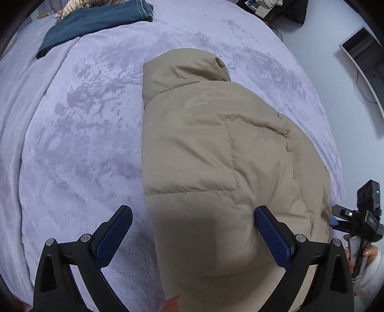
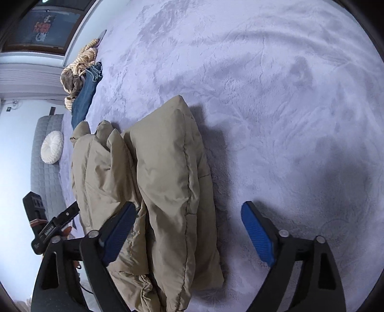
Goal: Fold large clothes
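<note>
Left wrist view: the left gripper (image 1: 193,236), jaws spread wide and holding nothing, hovers over the near end of a beige puffer jacket (image 1: 216,153) on a lavender plush blanket (image 1: 84,134). The jacket, folded lengthwise, runs its long axis from 6 o'clock up to its hood near 12. Its left edge lies between the jaws, and the right pad seems to sit right at the fabric. Folded jeans (image 1: 96,21) lie at 11 o'clock. The right gripper's body shows at 4 o'clock.

Right wrist view: the right gripper (image 2: 187,236), also wide open and empty, straddles the same jacket (image 2: 163,180), its bulk stretching from 6 toward 11 o'clock. Both hands look about equally near. Jeans (image 2: 84,100) and a striped garment (image 2: 81,60) lie at 10 o'clock, and a white round cushion (image 2: 51,147) sits on a grey sofa at 9.
</note>
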A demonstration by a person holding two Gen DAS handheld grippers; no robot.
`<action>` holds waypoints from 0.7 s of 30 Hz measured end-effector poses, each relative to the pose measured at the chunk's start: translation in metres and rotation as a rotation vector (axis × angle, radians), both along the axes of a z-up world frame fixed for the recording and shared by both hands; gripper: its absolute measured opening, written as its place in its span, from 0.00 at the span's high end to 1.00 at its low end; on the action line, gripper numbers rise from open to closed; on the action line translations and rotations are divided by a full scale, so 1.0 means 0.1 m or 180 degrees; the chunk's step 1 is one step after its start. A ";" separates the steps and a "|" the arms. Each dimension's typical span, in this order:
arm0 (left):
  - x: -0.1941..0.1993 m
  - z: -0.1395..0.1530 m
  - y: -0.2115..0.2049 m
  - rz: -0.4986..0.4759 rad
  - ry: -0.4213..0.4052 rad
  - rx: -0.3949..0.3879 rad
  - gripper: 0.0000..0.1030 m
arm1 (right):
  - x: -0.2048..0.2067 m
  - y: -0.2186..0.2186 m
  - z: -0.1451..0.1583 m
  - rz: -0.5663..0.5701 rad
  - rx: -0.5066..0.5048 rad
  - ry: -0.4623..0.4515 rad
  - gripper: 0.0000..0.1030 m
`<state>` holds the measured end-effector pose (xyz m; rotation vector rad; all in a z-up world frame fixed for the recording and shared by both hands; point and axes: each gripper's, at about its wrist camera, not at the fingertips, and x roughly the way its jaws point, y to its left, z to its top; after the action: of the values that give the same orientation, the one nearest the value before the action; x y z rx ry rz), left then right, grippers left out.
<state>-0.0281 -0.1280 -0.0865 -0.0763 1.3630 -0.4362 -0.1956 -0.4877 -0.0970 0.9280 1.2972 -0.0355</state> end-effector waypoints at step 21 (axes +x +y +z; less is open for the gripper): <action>0.11 -0.89 0.12 0.0249 0.0988 -0.1498 0.00 | 0.76 0.62 -0.54 0.0845 0.0807 -0.0030 0.00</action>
<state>-0.0172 -0.1160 -0.1759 -0.6038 1.5294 -0.6932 -0.1195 -0.4259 -0.1514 0.9599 1.4282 0.3465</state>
